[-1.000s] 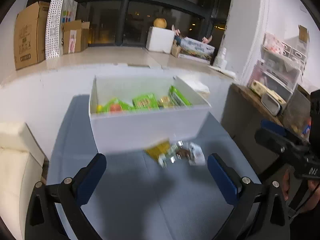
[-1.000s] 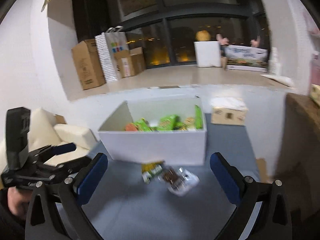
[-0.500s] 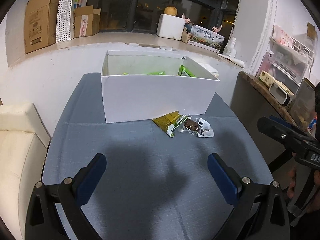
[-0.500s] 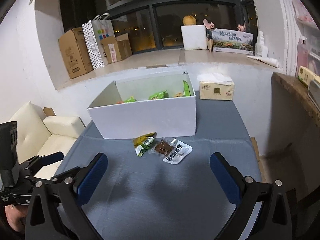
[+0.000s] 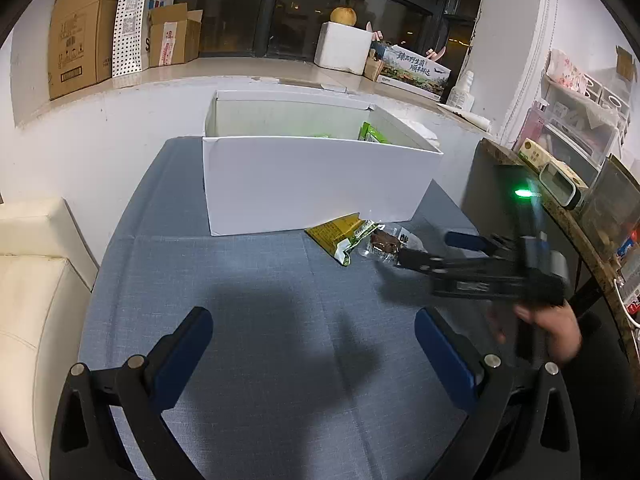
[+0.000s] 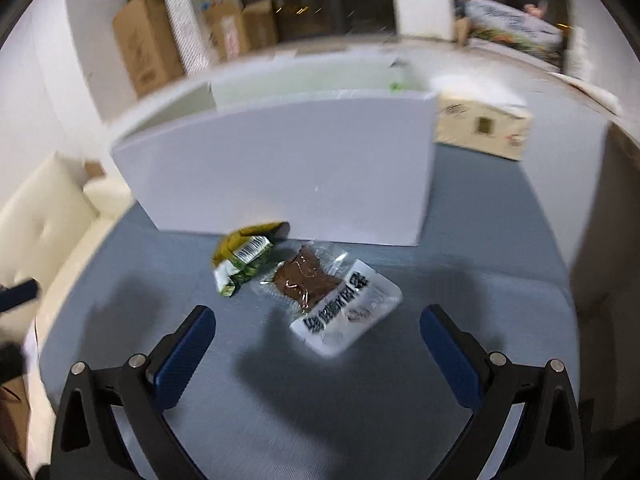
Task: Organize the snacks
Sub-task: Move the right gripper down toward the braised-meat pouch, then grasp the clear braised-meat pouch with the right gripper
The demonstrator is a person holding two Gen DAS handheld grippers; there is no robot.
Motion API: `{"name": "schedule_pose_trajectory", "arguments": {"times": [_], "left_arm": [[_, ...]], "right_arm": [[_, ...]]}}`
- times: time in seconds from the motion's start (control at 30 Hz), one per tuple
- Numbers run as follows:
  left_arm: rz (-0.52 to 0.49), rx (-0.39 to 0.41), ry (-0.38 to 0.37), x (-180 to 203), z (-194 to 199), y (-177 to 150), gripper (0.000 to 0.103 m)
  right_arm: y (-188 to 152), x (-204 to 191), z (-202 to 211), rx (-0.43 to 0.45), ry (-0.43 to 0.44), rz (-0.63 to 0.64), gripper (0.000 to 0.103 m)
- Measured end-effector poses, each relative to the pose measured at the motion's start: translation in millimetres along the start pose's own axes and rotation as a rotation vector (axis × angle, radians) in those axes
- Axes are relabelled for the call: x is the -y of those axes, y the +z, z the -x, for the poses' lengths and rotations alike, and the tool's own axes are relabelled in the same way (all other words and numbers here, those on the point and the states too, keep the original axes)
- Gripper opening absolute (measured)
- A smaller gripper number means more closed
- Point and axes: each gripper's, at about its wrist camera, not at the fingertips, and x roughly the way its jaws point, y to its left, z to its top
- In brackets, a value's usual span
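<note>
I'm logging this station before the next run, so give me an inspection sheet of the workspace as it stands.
Surface: table under grey-blue cloth, bare in front.
Job's things: open white box with green packets inside; yellow-green packet and clear packet with a brown snack lie on the cloth at the box's front wall.
Clutter: tissue pack beside the box.
Grippers: left gripper open, empty, over bare cloth; right gripper open, empty, close in on the clear packet.
Cables: white cable at the right edge.
Surroundings: cardboard boxes and a foam box on the window ledge; cream sofa on the left; shelves on the right.
</note>
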Motion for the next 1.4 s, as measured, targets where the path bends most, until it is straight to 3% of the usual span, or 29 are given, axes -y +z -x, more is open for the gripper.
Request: {"name": "schedule_pose_trajectory", "arguments": {"times": [0.27,0.47,0.5,0.6,0.67,0.7,0.73,0.83,0.87,0.9,1.07,1.4], "left_arm": [[0.009,-0.010,-0.014,-2,-3,-1,0.103],[0.014,-0.030,-0.023,-2,-9,-2,0.103],[0.014,-0.034,-0.029,-2,-11,-3,0.103],[0.009,-0.050,-0.029,0,-17,-4,0.103],[0.007,-0.059,-0.029,0,-21,-4,0.103],[0.004,-0.061,-0.028,1,-23,-4,0.103],[-0.001,-0.063,-0.029,1,-25,-4,0.103],[-0.018,-0.071,-0.021,2,-34,-2,0.103],[-0.021,-0.079,-0.021,2,-39,-1,0.103],[-0.023,-0.085,-0.018,3,-43,0,0.103],[-0.036,-0.095,-0.018,8,-47,-4,0.103],[-0.026,-0.089,-0.019,4,-46,-3,0.103]], "right_arm": [[17,-2,-48,-0.133,0.034,0.252,0.103],[11,2,-47,-0.085,0.087,0.257,0.102],[9,3,-44,-0.077,0.096,0.261,0.098],[7,-1,-35,-0.059,0.102,0.266,0.068],[4,-6,-30,-0.053,0.092,0.283,0.064],[3,-8,-26,-0.047,0.090,0.280,0.058],[3,-8,-21,-0.033,0.091,0.264,0.046],[2,-2,-5,-0.025,0.126,0.189,0.034],[-1,-2,-3,-0.034,0.118,0.198,0.026],[-3,-2,-3,-0.048,0.084,0.210,0.003],[-7,5,-4,-0.063,0.108,0.178,0.003],[0,18,18,0.003,0.110,0.155,0.000]]}}
